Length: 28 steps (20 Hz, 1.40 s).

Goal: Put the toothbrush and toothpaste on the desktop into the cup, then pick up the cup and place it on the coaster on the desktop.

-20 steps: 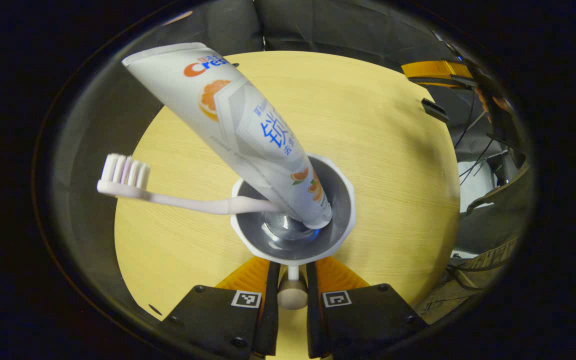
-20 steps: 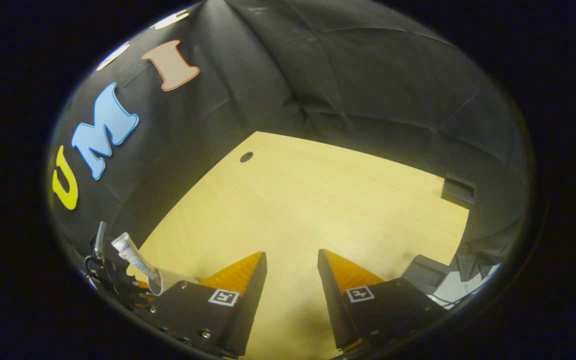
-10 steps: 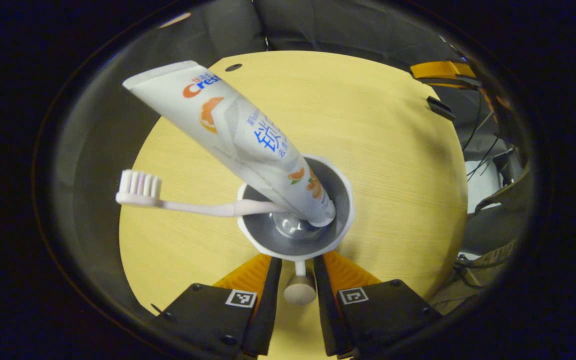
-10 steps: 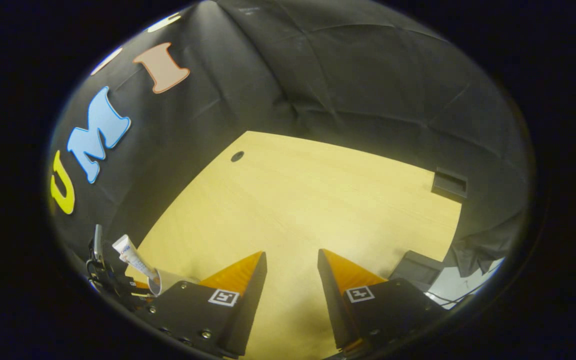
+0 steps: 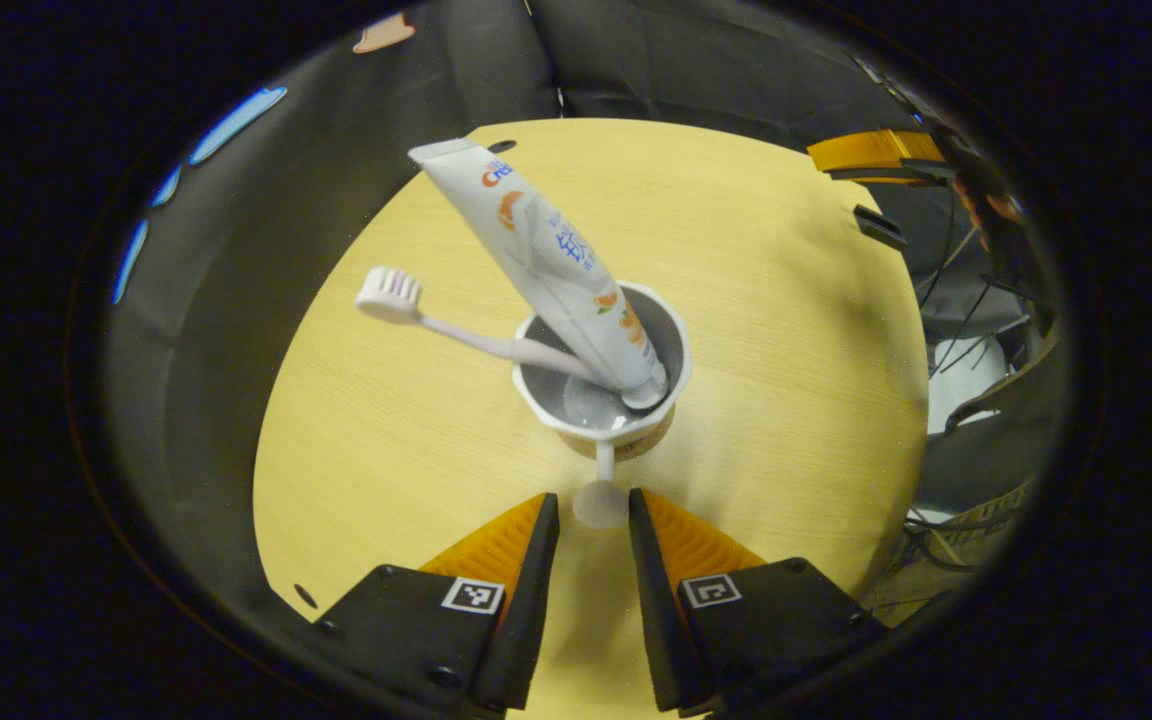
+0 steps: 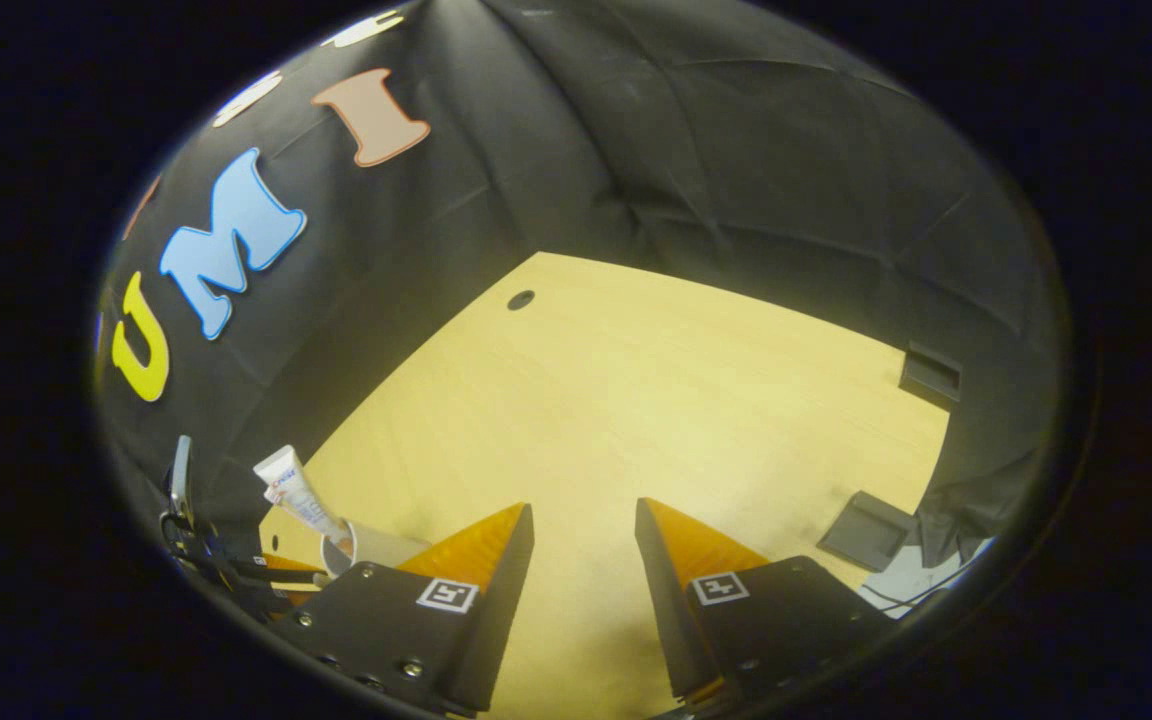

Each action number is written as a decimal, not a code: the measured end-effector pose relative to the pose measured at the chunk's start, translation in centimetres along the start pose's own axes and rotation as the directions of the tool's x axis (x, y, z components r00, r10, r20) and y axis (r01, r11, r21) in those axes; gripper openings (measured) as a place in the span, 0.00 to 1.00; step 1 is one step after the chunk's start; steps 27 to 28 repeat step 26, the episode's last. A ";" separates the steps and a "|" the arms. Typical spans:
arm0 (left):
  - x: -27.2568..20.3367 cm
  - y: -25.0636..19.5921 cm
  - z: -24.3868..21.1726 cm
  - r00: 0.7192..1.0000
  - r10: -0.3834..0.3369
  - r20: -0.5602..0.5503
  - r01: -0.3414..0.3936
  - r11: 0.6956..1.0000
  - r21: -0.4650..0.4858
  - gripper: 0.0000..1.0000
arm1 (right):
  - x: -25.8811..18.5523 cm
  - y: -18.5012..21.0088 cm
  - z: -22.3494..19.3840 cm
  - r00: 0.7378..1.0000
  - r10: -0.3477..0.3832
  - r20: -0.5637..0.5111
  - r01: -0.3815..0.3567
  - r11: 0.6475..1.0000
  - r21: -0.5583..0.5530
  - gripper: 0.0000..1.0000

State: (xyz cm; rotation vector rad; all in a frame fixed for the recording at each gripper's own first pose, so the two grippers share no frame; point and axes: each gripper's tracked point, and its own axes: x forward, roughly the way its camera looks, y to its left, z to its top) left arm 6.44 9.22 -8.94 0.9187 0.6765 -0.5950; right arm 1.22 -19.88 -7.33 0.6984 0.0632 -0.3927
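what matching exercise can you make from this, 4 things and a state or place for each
Things:
1. toothpaste
2. toothbrush
3. cup
4. left gripper

States:
a. open, just short of the handle
b. bristle head sticks out over the desktop
c. stands on the desktop, holding two items
d. cap down in the cup, leaning

Pairs: 1-d, 2-b, 3-c, 4-a

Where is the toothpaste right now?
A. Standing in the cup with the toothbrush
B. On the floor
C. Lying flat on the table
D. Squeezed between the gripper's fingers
A: the toothpaste leans inside the cup beside the toothbrush, cap end down, and the left gripper is open in front of the cup's handle.
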 end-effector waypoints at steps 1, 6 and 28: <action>-0.7 0.4 -0.4 1.000 0.021 0.012 -0.021 1.000 -0.008 0.63 | -0.1 0.7 0.0 1.000 0.011 0.000 -0.011 1.000 -0.009 0.63; -5.1 0.6 -1.8 0.989 0.113 0.098 -0.103 0.990 -0.100 0.63 | -1.9 5.8 1.0 0.996 0.084 0.017 -0.082 0.992 -0.099 0.63; -24.8 4.5 0.0 0.618 0.717 0.323 -0.252 0.570 -0.782 0.63 | -12.3 27.6 2.2 0.868 0.486 0.106 -0.310 0.695 -0.649 0.63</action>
